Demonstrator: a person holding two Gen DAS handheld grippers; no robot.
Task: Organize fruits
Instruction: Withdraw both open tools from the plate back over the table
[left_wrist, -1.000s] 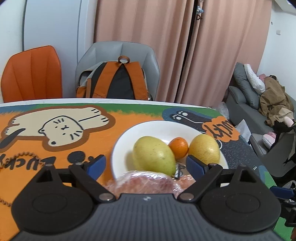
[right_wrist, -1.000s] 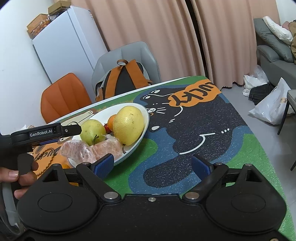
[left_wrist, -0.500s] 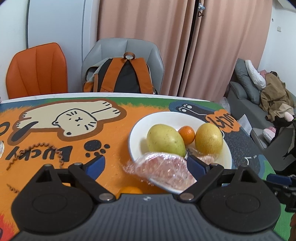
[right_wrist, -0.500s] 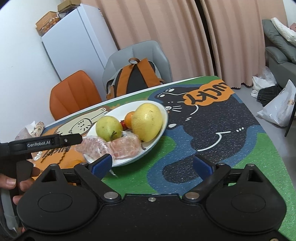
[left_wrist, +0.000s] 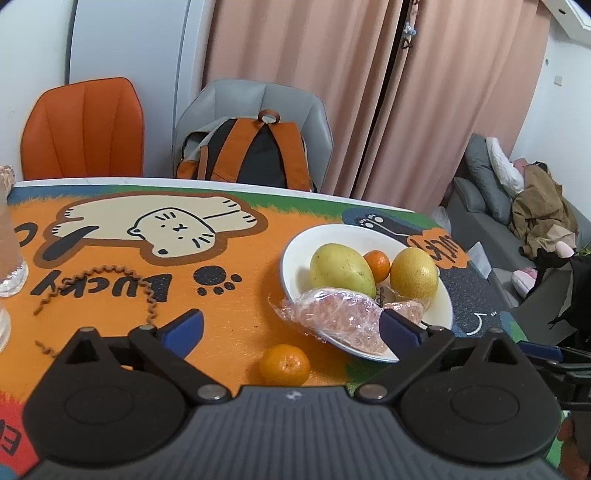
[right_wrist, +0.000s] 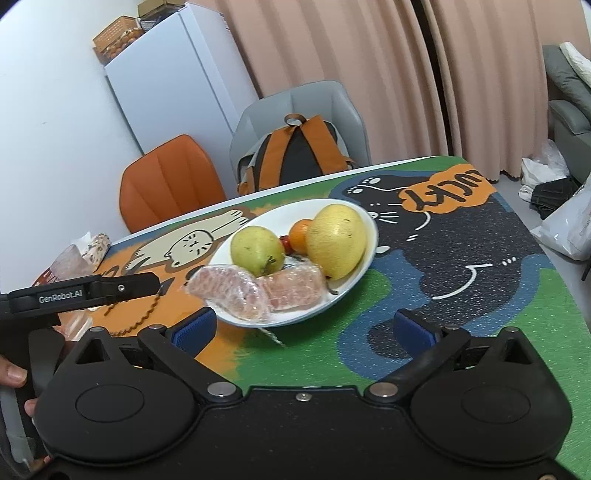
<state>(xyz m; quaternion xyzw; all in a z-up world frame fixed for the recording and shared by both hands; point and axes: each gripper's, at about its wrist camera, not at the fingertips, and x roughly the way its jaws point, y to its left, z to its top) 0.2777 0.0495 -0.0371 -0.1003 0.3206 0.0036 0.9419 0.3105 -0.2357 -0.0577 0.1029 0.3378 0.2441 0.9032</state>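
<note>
Your jaws stand wide apart on both sides, and both pairs have just been opening; the left gripper has only the bare mat and a loose mandarin in the gap ahead of it, with neither blue pad touching the fruit; the right gripper has nothing between its pads but the green and orange of the table mat.

The mandarin sits on the orange part of the mat, just beside the near rim of the white plate and outside it; on the plate you have a yellow-green mango to the left, a second small mandarin tucked behind, and a round yellow citrus fruit to the right; two wedges of pink pomelo in cling film lie at the plate's near edge, one hanging over the rim towards the loose mandarin.

From your right wrist view the left gripper's black body reaches in from the left, and your fingers wrap its handle; a coiled brown cord lies on the mat left of the plate; behind the table stand an orange chair and a grey chair holding an orange and black backpack.
</note>
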